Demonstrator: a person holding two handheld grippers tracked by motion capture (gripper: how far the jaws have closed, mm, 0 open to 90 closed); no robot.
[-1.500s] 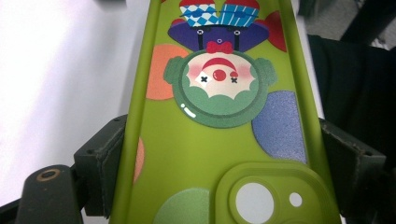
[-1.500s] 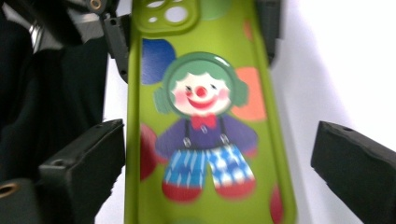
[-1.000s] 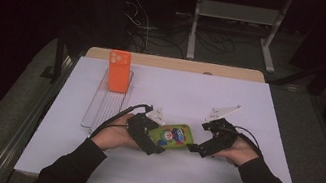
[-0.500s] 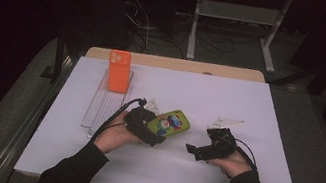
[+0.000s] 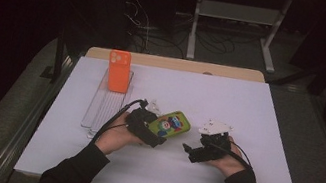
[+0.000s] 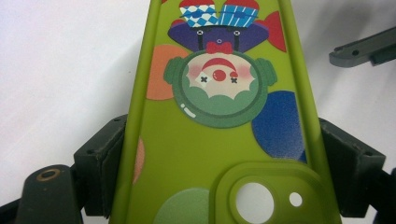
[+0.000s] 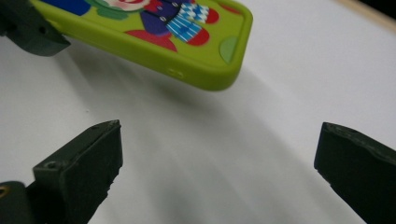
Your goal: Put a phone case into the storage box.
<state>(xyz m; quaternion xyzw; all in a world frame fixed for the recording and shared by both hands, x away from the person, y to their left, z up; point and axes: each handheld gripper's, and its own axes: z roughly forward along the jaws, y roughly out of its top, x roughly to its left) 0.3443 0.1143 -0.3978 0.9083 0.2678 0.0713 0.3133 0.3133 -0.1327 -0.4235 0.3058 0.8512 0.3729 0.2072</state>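
A lime-green phone case (image 5: 170, 124) printed with a clown is clamped by its camera end in my left gripper (image 5: 156, 133), and its far end points up and right over the table. In the left gripper view both black pads (image 6: 105, 161) press the long sides of the case (image 6: 219, 135). My right gripper (image 5: 188, 152) sits low over the table to the right of the case, apart from it. In the right gripper view its jaws (image 7: 219, 163) stand wide open around bare table, with the case's end (image 7: 187, 42) hanging beyond them.
An orange phone case (image 5: 118, 71) stands upright at the far end of a clear slotted rack (image 5: 106, 107) at the left of the white table top (image 5: 258, 113). A wooden board edge (image 5: 176, 64) runs along the back.
My right gripper has drawn away from the green case's end, moving right and down toward the table. The left gripper has kept its hold, and the case's free end has tilted up a little.
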